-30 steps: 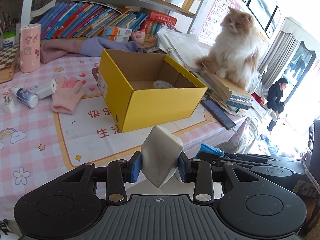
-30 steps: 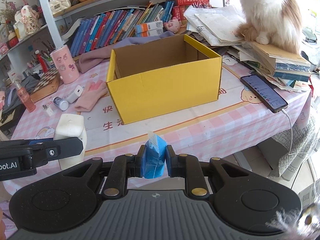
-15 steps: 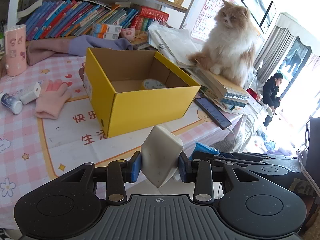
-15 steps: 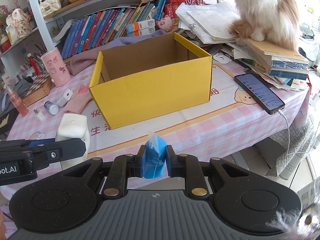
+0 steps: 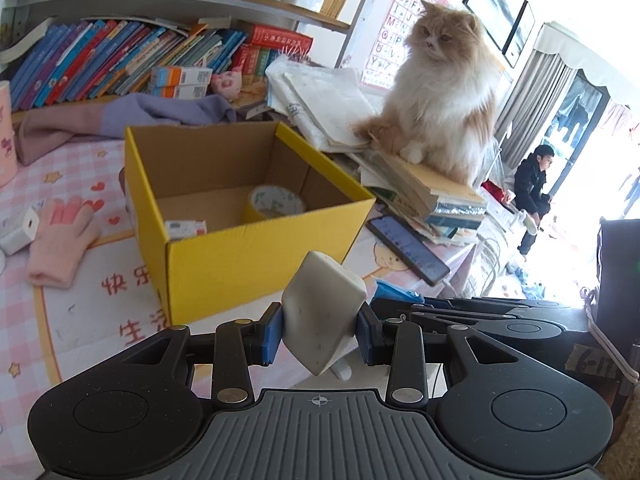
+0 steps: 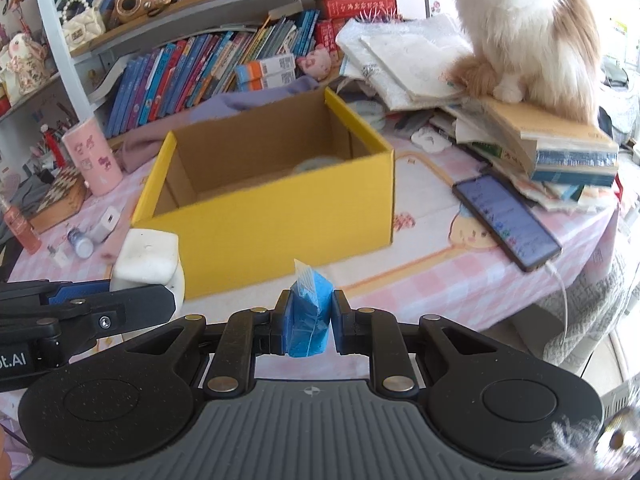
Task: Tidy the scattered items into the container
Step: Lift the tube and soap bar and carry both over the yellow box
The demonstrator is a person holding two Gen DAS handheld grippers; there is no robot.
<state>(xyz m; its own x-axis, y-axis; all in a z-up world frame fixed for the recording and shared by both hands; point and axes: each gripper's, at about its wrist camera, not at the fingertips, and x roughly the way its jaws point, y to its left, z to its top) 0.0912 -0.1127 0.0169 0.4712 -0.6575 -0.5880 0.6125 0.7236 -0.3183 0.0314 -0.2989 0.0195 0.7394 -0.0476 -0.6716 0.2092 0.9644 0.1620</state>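
In the yellow box [image 5: 256,248] I see a tape roll [image 5: 274,202] and a small carton [image 5: 185,227]; my left gripper [image 5: 320,330] clamps a white block [image 5: 320,312], my right gripper [image 6: 309,322] a blue packet [image 6: 310,316], with the glove [image 5: 62,240] left.

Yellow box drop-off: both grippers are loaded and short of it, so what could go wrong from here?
The white block sits tilted in the left gripper, held by its lower part, so it may slip or twist out before reaching the yellow box. The blue packet in the right gripper is soft and may snag on the near wall. The cat beside the box could step in.
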